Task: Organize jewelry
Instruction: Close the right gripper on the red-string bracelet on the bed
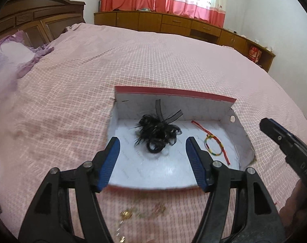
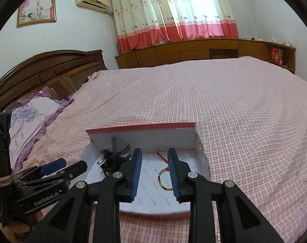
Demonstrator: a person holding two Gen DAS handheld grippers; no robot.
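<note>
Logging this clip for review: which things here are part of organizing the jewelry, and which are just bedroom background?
Part of the job:
box
black hairpiece
braided bracelet
gold jewelry
left gripper
right gripper

Background:
bedspread
pillow
headboard
cabinets
curtains

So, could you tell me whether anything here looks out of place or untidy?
Yes: gold jewelry lies loose on the pink bedspread, outside the near edge of the white box, partly blurred. Inside the box are a black hairpiece and a multicolored bracelet with red cord. Both grippers are open, holding nothing.
</note>
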